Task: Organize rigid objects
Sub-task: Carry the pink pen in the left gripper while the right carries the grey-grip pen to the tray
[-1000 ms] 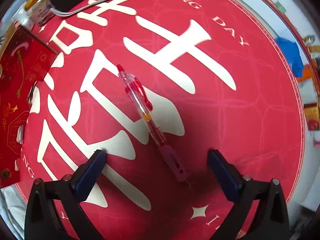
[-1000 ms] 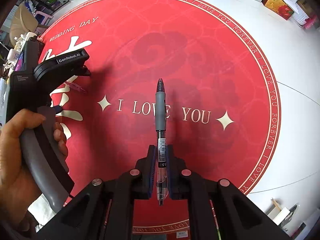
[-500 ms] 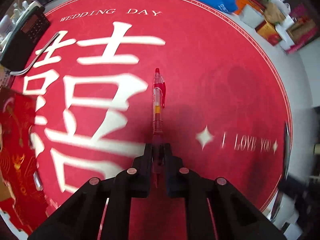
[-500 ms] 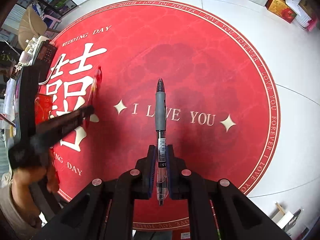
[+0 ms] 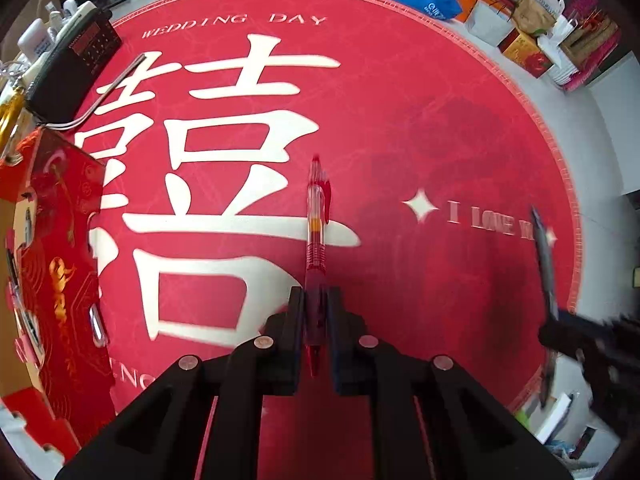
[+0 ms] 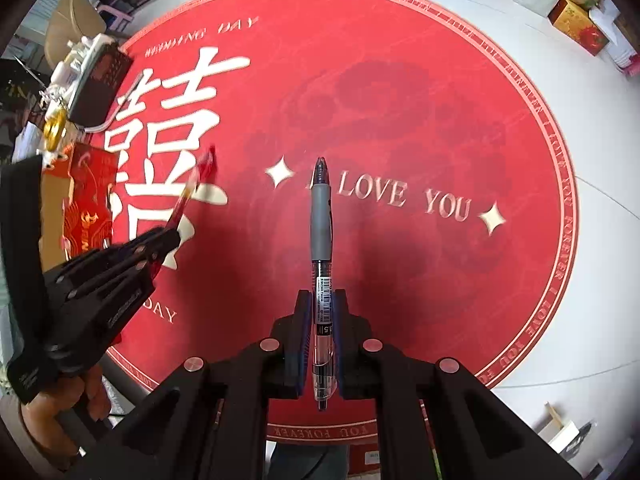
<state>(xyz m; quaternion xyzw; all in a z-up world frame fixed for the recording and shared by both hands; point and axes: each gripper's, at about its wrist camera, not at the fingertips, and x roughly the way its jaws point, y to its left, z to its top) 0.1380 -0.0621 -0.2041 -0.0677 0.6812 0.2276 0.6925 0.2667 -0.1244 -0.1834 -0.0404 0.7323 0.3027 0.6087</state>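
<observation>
Red pen [image 5: 316,236] clamped in left gripper [image 5: 314,312], black pen [image 6: 321,240] in right gripper [image 6: 322,312]; both lifted off mat [image 6: 400,120], stowing judged left.

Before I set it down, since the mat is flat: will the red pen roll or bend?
The red pen looks like rigid plastic, so probably no bending. Its round barrel may roll, though the side clip likely stops it. The left gripper holds it easily, suggesting lightness.

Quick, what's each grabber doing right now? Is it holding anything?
Left gripper: closed, holding the red pen.
Right gripper: closed, holding the black pen.
</observation>
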